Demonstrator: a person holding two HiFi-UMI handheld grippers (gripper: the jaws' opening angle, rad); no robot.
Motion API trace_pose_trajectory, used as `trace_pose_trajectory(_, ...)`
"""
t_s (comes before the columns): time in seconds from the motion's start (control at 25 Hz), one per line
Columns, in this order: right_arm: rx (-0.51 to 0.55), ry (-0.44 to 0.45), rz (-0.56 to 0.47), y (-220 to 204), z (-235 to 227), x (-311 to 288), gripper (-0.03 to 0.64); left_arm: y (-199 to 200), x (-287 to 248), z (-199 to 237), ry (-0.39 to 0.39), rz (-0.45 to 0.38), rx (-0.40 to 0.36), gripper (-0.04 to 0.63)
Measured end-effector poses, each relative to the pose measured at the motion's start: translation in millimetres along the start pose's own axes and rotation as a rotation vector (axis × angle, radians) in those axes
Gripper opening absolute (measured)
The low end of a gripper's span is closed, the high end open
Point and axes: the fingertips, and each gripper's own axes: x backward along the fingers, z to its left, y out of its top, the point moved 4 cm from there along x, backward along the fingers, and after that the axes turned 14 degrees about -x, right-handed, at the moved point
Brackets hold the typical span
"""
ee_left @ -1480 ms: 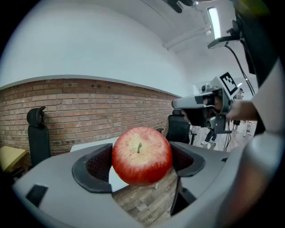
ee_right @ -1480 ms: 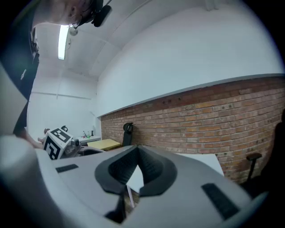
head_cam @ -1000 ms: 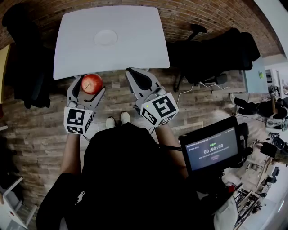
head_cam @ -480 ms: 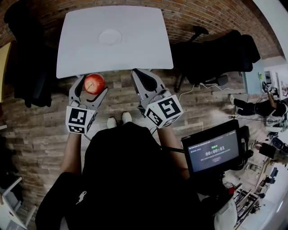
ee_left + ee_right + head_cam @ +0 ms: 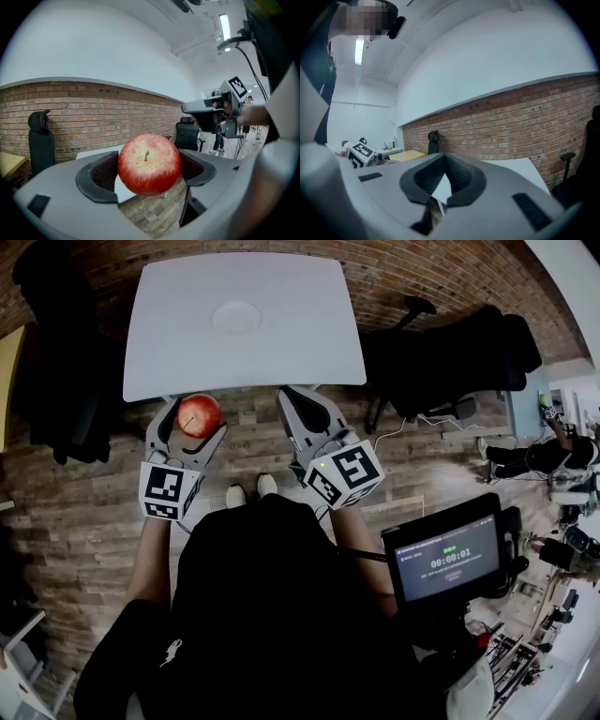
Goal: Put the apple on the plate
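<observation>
A red apple (image 5: 199, 414) sits between the jaws of my left gripper (image 5: 195, 416), held just short of the white table's (image 5: 281, 352) near edge, over the wooden floor. In the left gripper view the apple (image 5: 149, 163) fills the gap between both dark pads, stem towards the camera. A white plate (image 5: 235, 316) lies on the table, far from the near edge, left of centre. My right gripper (image 5: 298, 401) hovers beside the left one, also short of the table, its jaws closed with nothing between them (image 5: 444, 182).
Black office chairs (image 5: 441, 362) stand right of the table and another dark chair (image 5: 56, 381) to its left. A screen (image 5: 448, 559) on a stand is at my lower right. A brick wall (image 5: 93, 112) runs behind the table.
Both grippers and the apple have drifted slightly right and a little closer to the table edge. The grips are unchanged.
</observation>
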Motion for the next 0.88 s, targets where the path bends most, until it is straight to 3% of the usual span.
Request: trace_pose_trajectory(0.88,0.003,0.021,0.023,-7,21,-12,0.003,-18,24,13,0.024,0.018,0.022,0.402)
